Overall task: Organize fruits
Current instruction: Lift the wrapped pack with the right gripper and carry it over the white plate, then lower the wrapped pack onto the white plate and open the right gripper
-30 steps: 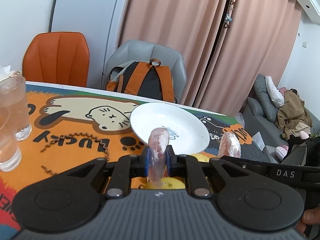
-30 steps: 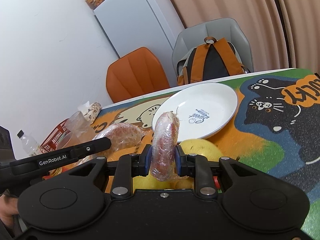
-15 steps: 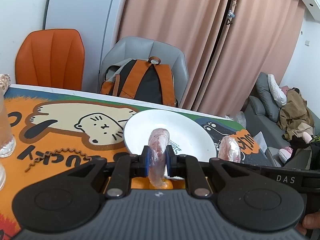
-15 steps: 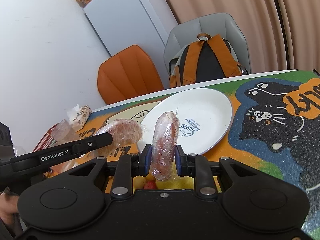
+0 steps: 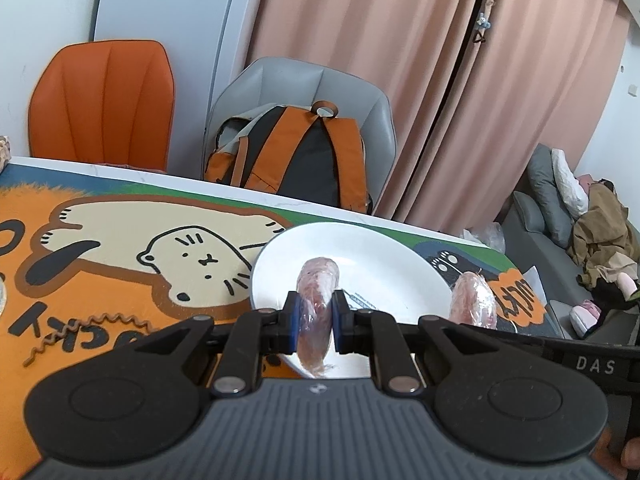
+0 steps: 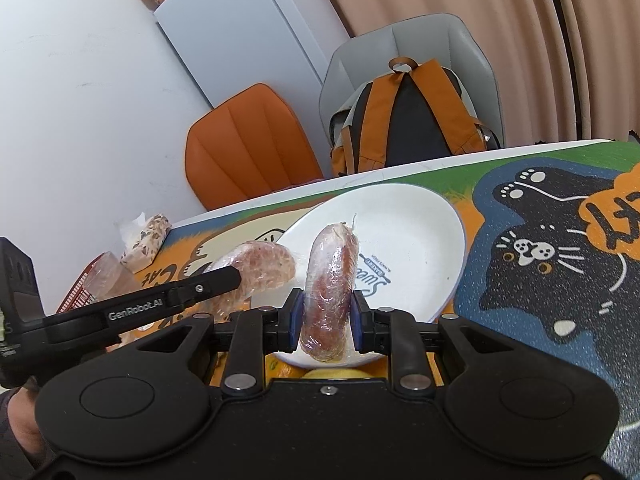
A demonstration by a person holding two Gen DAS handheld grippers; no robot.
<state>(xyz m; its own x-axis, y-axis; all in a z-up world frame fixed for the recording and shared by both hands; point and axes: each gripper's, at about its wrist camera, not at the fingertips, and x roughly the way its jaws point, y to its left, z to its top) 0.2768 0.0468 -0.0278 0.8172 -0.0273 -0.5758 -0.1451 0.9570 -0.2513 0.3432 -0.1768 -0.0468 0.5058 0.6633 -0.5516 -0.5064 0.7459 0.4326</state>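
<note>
A white plate (image 5: 360,248) lies on the cartoon table mat. My left gripper (image 5: 316,316) is shut on a film-wrapped pink roll (image 5: 318,280), held upright over the plate's near rim. My right gripper (image 6: 328,316) is shut on a second wrapped roll (image 6: 334,256), redder, also over the near rim of the plate (image 6: 420,232). In the right wrist view the left gripper's arm (image 6: 136,306) reaches in from the left with its roll (image 6: 260,268). In the left wrist view the right gripper's roll (image 5: 474,300) shows at the plate's right edge. A yellow fruit (image 6: 332,374) peeks out under the right gripper.
An orange chair (image 5: 104,100) and a grey chair with an orange-black backpack (image 5: 296,156) stand behind the table's far edge. A red basket (image 6: 78,292), a glass (image 6: 108,280) and a snack bag (image 6: 144,236) sit at the left. A sofa (image 5: 560,216) lies to the right.
Both grippers have moved forward over the mat with their rolls, which now hang over the plate's near rim. The glasses have left the left wrist view, and the yellow fruit is nearly hidden.
</note>
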